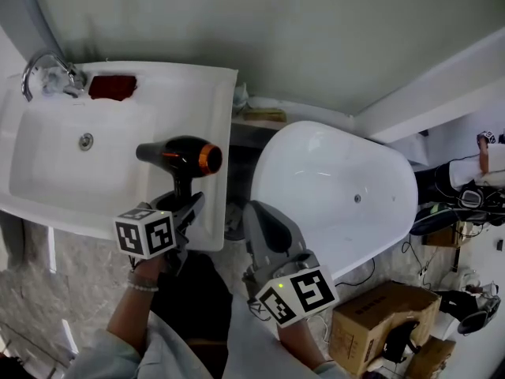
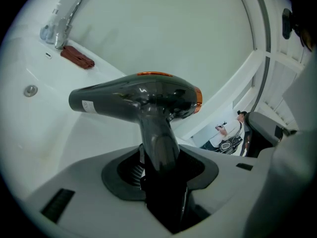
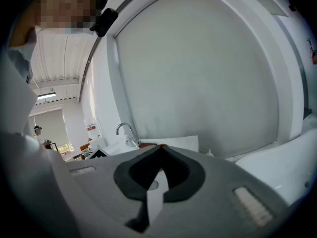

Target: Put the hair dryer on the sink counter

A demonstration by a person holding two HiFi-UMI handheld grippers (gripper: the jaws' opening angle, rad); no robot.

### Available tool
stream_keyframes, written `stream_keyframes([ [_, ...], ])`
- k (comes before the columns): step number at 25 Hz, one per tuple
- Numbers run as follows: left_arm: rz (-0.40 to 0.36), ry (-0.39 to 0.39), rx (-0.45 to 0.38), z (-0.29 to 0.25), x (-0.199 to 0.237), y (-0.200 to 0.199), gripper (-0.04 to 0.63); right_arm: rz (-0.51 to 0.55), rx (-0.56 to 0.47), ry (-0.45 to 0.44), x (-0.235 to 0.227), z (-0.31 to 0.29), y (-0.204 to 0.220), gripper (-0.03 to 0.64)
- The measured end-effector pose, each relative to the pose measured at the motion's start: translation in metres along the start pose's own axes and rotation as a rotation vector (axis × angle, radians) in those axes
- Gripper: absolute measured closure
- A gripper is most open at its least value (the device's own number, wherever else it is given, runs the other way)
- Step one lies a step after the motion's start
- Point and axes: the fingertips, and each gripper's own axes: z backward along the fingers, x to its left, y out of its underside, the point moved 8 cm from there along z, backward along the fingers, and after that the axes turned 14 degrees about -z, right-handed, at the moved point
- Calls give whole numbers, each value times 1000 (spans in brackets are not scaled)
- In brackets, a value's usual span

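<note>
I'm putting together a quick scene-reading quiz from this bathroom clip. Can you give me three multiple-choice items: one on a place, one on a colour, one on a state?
1. Where does the red cloth lie?
A) on a shelf
B) on the sink ledge beside the faucet
C) on a towel rail

2. What colour is the ring on the hair dryer?
A) orange
B) green
C) blue

3. What is the state of the left tool?
A) shut and empty
B) open and empty
C) shut on the dryer's handle

Answers:
1. B, the cloth sits right next to the faucet.
2. A, an orange band circles the black body.
3. C, the handle is gripped between the jaws.
</note>
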Motion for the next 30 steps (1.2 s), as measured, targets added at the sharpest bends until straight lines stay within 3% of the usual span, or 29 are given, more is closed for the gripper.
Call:
stream_keyframes([
  [6, 11, -47, 43, -11, 6, 8, 416, -6, 11, 14, -5, 2, 4, 619],
  [13, -28, -116, 108, -20, 16, 17, 415, -10, 20, 20, -7, 1, 6, 619],
  [22, -139, -229, 203, -35, 22, 24, 414, -13, 20, 28, -8, 0, 7, 618],
  [30, -164, -236, 247, -47, 24, 33, 413, -19, 20, 39, -11, 1, 8, 619],
])
